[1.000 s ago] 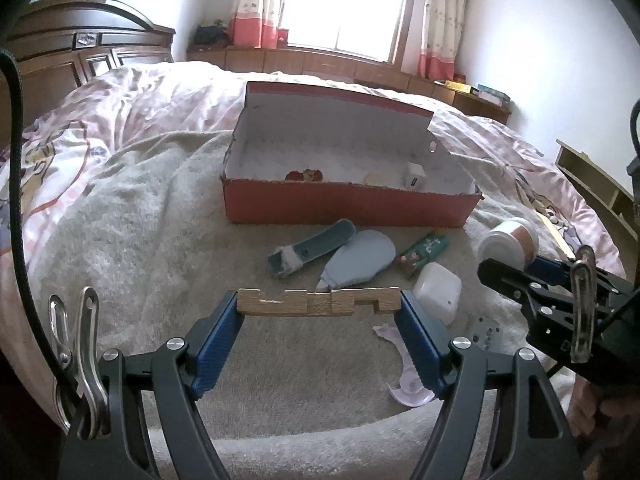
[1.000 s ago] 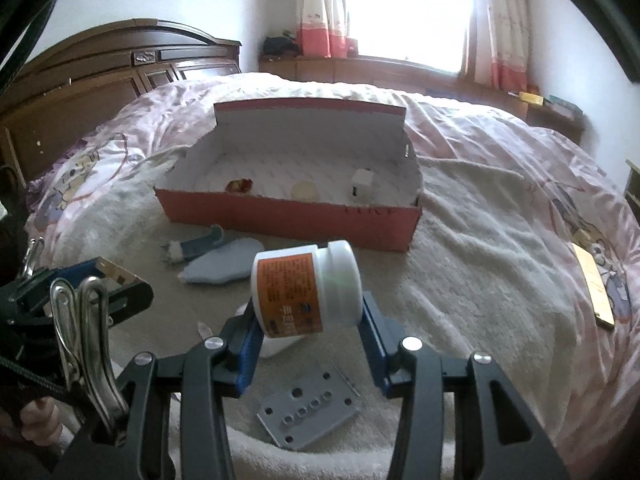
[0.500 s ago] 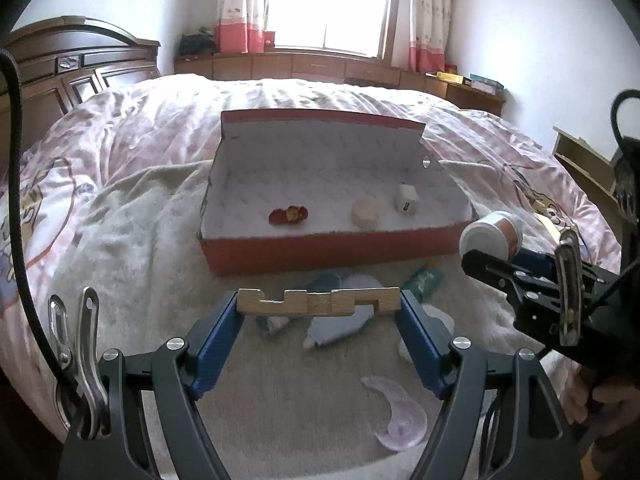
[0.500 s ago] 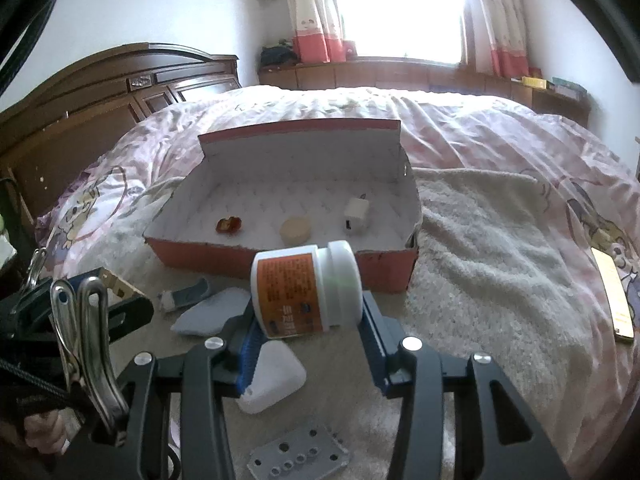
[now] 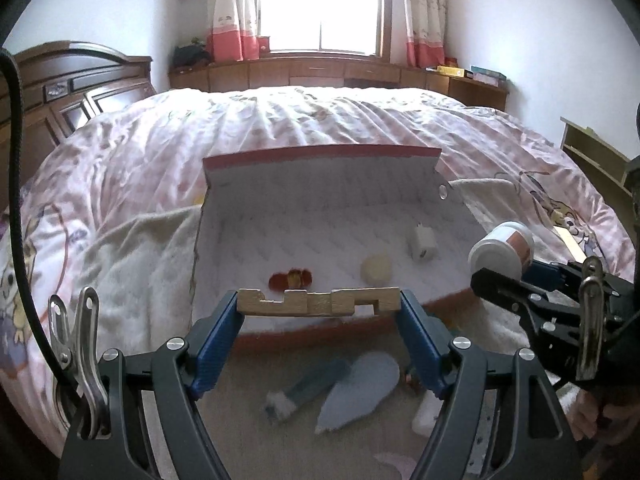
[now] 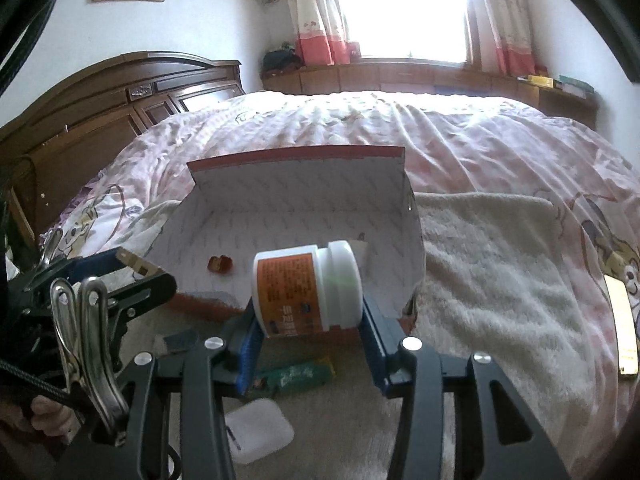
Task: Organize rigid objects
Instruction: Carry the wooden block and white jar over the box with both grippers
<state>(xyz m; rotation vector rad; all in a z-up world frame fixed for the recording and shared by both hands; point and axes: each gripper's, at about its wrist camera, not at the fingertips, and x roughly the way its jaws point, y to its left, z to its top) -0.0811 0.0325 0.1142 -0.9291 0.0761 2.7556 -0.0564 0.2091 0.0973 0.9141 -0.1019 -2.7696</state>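
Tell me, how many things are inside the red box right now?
3: a small red thing toward the left, a round cream piece in the middle, and a white plug to the right. The near wall may hide more.

No legible text anywhere. White plastic bottle w/ orange label (image 6: 306,294): printed lines on label, too blurred to read. Green flat packet w/ white print (image 6: 298,376) on the beige blanket: print unreadable. White rounded plastic case (image 6: 258,430): small dark mark, illegible.
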